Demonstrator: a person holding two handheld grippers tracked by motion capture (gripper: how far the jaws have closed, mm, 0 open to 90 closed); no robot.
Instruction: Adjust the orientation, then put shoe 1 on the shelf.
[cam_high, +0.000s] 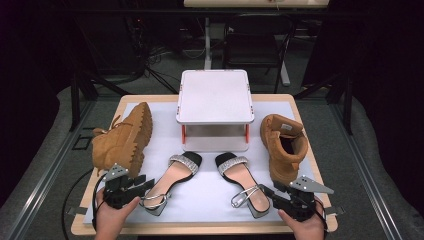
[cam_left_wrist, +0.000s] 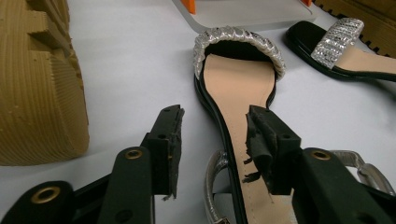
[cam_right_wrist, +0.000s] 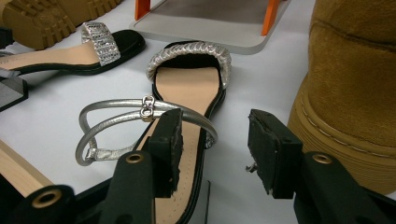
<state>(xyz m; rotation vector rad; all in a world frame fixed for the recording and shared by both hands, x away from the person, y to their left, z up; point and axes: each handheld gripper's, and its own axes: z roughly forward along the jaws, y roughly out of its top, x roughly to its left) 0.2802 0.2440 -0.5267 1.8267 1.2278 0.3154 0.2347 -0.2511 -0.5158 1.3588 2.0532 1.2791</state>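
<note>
Two black sandals with silver straps lie side by side on a white mat (cam_high: 210, 200). My left gripper (cam_high: 142, 184) sits at the heel end of the left sandal (cam_high: 172, 180). In the left gripper view the jaws (cam_left_wrist: 215, 116) stand apart over that sandal (cam_left_wrist: 238, 74), the right pad above its insole, neither pad pressing on it. My right gripper (cam_high: 270, 192) is at the heel of the right sandal (cam_high: 242, 182). In the right gripper view its jaws (cam_right_wrist: 215, 123) are open, the left one over the sandal (cam_right_wrist: 187, 84) behind its silver ankle strap (cam_right_wrist: 140, 109).
A tan boot (cam_high: 125, 140) lies on its side at the left, its sole (cam_left_wrist: 37, 93) close to my left gripper. Another tan boot (cam_high: 282, 147) stands upright at the right, right beside my right jaw (cam_right_wrist: 350, 84). A white two-level stand (cam_high: 215, 97) with orange posts is behind the sandals.
</note>
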